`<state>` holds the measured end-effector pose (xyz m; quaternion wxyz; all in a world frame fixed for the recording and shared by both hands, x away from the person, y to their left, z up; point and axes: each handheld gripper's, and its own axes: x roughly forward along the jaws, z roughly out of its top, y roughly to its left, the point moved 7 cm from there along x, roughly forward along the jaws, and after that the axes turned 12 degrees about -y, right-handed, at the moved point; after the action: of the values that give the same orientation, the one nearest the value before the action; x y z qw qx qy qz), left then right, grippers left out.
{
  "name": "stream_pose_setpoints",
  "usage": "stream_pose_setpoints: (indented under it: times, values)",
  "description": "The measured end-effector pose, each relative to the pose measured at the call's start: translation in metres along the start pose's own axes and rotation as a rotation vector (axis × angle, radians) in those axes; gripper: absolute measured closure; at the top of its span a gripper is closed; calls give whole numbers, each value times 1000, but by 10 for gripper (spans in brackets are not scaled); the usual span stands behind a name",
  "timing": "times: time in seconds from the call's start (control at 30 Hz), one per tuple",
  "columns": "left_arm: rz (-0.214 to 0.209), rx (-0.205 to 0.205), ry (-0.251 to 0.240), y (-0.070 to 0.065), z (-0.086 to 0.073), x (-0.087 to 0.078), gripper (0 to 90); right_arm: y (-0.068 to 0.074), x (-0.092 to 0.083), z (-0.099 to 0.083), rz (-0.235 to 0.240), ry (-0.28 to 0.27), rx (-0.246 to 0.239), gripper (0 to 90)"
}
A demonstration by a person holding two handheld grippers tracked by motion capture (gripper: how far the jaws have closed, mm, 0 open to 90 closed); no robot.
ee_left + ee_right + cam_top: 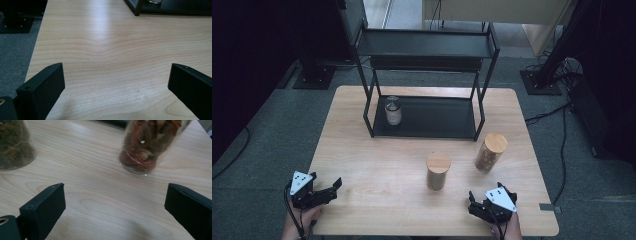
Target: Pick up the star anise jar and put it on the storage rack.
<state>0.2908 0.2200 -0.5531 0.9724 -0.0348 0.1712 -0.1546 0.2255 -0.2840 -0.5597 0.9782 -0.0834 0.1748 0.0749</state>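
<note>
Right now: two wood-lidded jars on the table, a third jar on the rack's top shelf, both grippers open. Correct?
Nearly. The third jar stands on the rack's bottom shelf, not the top, as the high view shows. The two wood-lidded jars are on the table, and the left gripper and right gripper are open.

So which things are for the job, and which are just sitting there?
For the job:
- tall glass jar with wooden lid, reddish filling
- shorter glass jar with wooden lid, brownish filling
- open right gripper nearest them
- black metal two-level shelf, probably

Just there:
- small glass jar with metal lid
- open left gripper
</note>
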Motion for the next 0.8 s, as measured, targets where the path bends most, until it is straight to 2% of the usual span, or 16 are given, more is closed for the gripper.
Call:
stream_pose_setpoints:
  times: [0.43,0.8]
  values:
    - [-1,1,2,0,0,0,11,20,5,5,26,0,-1,33]
    - [-1,1,3,0,0,0,10,46,12,11,81,-5,-14,31]
